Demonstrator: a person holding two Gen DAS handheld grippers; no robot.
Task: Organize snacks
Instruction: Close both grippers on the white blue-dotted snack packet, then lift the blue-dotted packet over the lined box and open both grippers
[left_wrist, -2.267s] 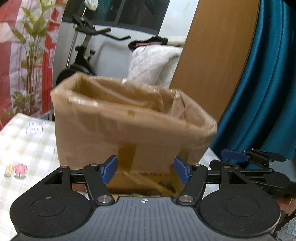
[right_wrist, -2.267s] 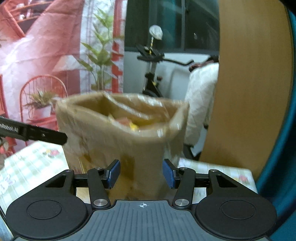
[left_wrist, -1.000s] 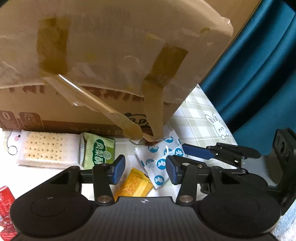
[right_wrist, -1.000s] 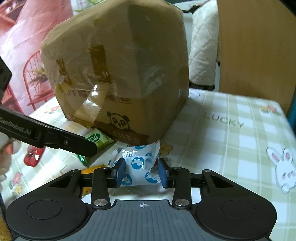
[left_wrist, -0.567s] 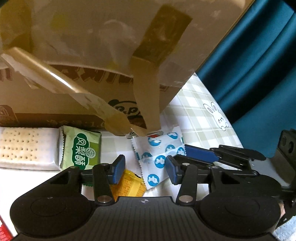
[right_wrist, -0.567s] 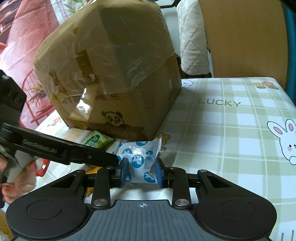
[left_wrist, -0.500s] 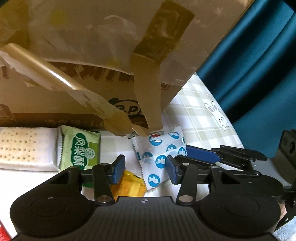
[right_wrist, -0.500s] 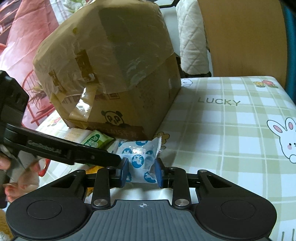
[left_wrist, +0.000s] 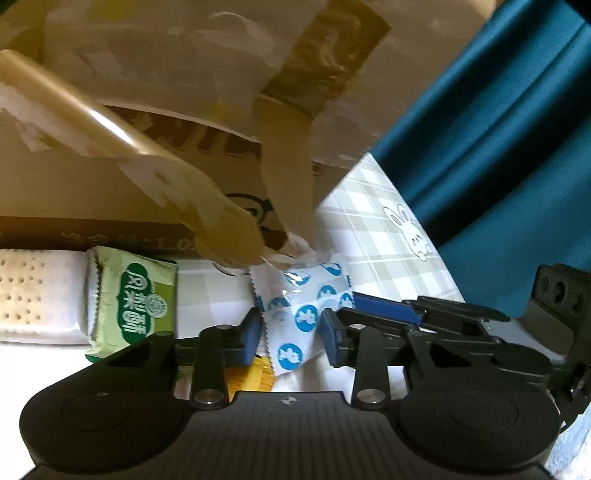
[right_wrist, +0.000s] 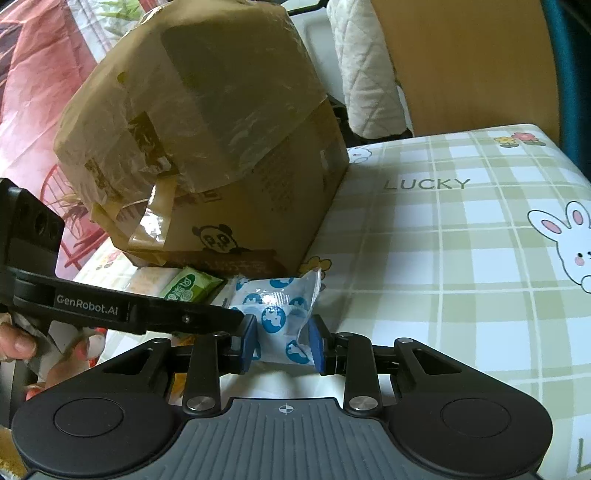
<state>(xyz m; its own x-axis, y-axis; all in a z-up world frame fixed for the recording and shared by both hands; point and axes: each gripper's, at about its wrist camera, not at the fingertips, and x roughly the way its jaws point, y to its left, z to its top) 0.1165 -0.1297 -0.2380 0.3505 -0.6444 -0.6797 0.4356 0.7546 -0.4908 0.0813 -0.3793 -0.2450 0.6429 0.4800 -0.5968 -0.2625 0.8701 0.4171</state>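
Right tongs (right_wrist: 282, 341) pinching blue-dotted packet (right_wrist: 275, 308) (beside box (right_wrist: 221, 147))

a home: bunny-print tablecloth (right_wrist: 461, 236), teal curtain (left_wrist: 498, 129)

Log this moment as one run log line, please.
right hand-held gripper: shut on blue-dotted snack packet | left hand-held gripper: closing around same packet, pads not pressing | packet: on tablecloth before cardboard box
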